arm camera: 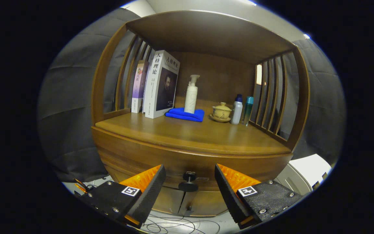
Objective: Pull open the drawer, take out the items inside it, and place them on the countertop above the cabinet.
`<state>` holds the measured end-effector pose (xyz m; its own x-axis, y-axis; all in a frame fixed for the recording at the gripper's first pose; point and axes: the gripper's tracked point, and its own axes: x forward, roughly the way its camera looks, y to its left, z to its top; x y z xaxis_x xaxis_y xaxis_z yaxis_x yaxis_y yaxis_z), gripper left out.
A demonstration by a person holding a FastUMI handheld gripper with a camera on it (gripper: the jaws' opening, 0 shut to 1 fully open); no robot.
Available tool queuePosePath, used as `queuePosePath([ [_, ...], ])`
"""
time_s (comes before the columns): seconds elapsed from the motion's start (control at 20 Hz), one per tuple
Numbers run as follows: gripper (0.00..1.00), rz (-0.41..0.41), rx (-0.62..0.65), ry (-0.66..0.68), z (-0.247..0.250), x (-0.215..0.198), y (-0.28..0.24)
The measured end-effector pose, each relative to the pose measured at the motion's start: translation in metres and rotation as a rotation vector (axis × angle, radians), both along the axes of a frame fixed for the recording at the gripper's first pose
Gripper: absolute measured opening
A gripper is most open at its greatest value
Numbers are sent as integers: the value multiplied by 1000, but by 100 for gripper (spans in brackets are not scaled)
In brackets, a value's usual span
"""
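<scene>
A wooden cabinet (193, 156) stands against grey cloth walls, and on its worktop (187, 131) sit, left to right, two upright books (156, 86), a pump bottle (191, 95) on a folded blue cloth (185, 114), a lidded cup (221, 112) and two slim bottles (241, 110). Below, the drawer (131, 159) is closed. The tool (190, 183) is spread open, its fingers flanking the dark knob (188, 181) without touching it; the knob's stem points straight out toward the tool.

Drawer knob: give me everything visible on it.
The knob is a small dark, metal-looking pull: a round disc on a short stem, with a lighter fitting where it meets the wood. It sticks out from the middle of the drawer front, below the countertop and above the cabinet doors. The drawer looks closed. The gripper is open, its fingers either side of the knob, not touching it.
</scene>
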<state>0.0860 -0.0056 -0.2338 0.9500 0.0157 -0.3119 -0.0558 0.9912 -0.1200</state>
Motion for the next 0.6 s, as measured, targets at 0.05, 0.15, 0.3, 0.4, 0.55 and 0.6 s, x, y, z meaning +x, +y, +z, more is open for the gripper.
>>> queuePosePath([
  [0.05, 94, -3, 12, 9, -5, 2, 1],
  [0.15, 94, -6, 32, 25, -15, 4, 2],
  [0.3, 92, 5, 60, 44, -30, 9, 4],
  [0.4, 88, -1, 58, 59, -40, 11, 1],
  [0.55, 82, -5, 49, 73, -51, 13, -2],
  [0.6, 78, -8, 49, 78, -54, 13, -3],
])
